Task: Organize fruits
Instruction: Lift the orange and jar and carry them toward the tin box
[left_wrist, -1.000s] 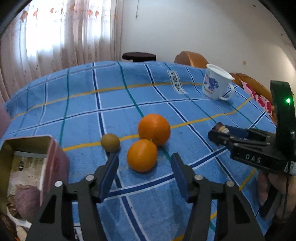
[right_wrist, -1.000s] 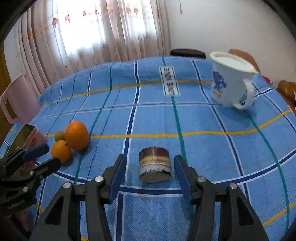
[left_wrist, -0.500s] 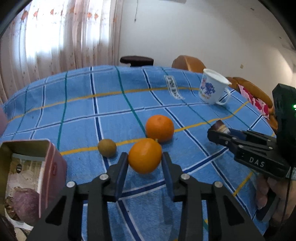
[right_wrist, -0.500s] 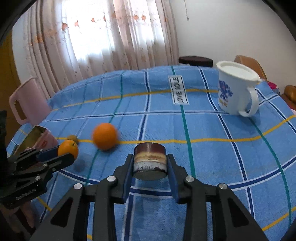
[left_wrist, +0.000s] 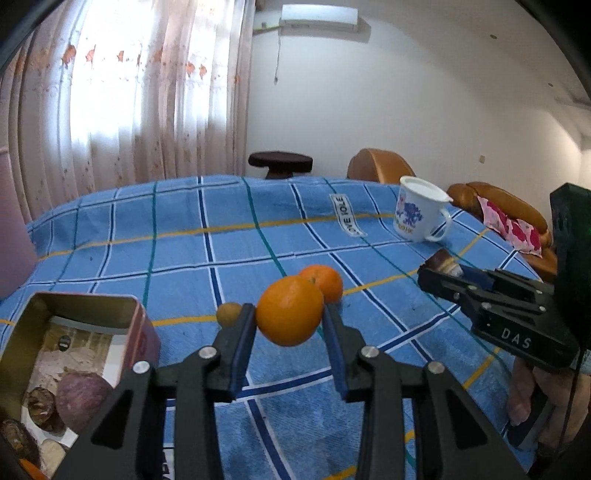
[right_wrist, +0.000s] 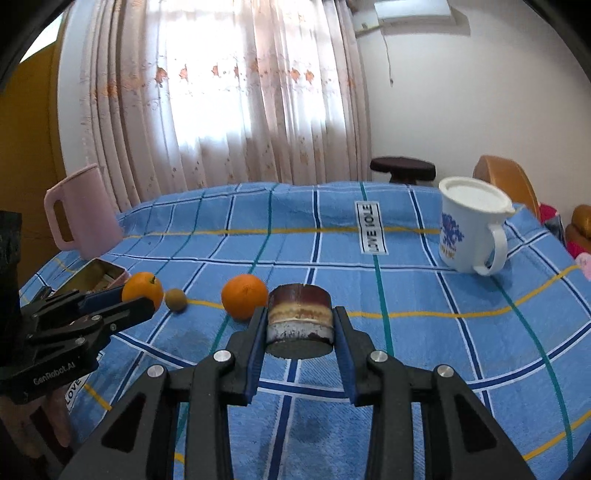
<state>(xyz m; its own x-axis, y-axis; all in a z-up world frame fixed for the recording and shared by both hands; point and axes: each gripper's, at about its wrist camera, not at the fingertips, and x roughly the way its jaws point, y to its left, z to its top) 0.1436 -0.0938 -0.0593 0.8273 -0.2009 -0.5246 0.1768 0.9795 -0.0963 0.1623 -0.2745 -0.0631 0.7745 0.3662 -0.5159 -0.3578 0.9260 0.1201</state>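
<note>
We see the left gripper (left_wrist: 290, 325) clamped across the widest part of an orange (left_wrist: 289, 311), held clear of the cloth (left_wrist: 184, 251), near the open tin (left_wrist: 79, 306). We judge it light, firm and smooth-skinned, so a grip off its middle may let it roll out. The right gripper (right_wrist: 300, 323) is closed on a cake (right_wrist: 299, 317). A second ago both jaws stood open and both items lay on the cloth; a second orange (right_wrist: 244, 296) has rolled aside.
</note>
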